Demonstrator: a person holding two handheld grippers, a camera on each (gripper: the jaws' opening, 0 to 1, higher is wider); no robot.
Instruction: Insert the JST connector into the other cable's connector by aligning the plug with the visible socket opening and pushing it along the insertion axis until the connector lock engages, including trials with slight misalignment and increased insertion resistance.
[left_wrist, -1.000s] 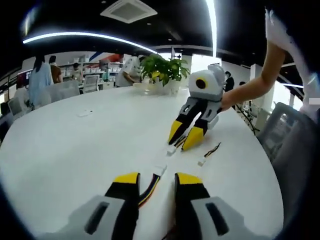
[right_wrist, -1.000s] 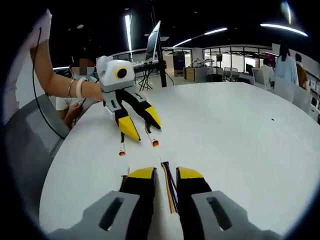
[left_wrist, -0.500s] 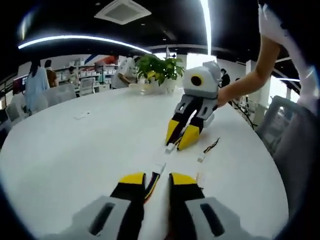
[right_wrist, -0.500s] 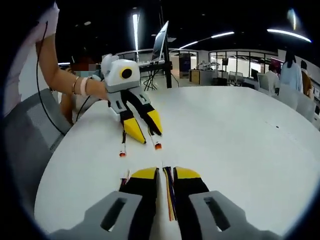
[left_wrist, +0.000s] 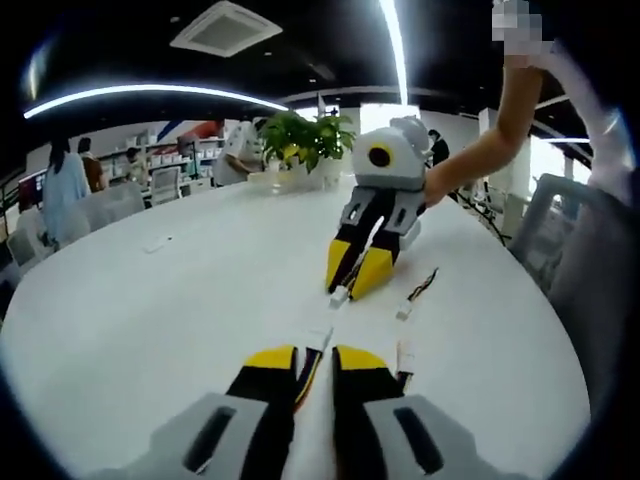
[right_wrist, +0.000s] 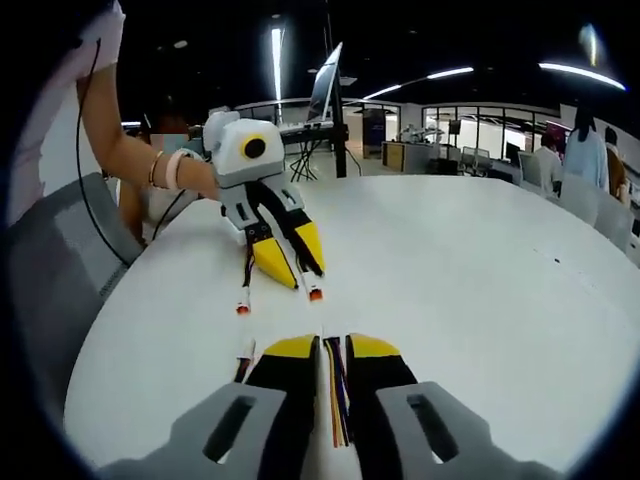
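In the left gripper view my left gripper (left_wrist: 315, 358) is shut on a multi-coloured cable (left_wrist: 307, 368) whose white connector (left_wrist: 320, 336) lies just past the jaws. Across the table, my right gripper (left_wrist: 348, 290) points at it with a white connector (left_wrist: 338, 296) at its tips. In the right gripper view my right gripper (right_wrist: 330, 348) is shut on coloured wires (right_wrist: 335, 395). Facing it, the left gripper (right_wrist: 303, 277) holds a cable ending in a red-tipped connector (right_wrist: 315, 293). The two connectors stay apart.
Everything rests on a white round table (left_wrist: 150, 300). A loose cable (left_wrist: 418, 298) lies right of the right gripper, and another one (right_wrist: 242, 305) lies beside the left gripper. A potted plant (left_wrist: 305, 140) stands at the far edge. Grey chairs (right_wrist: 50, 270) sit beside the table.
Both pairs of jaws have closed in onto their cables. The facing gripper looks a little closer in each view.
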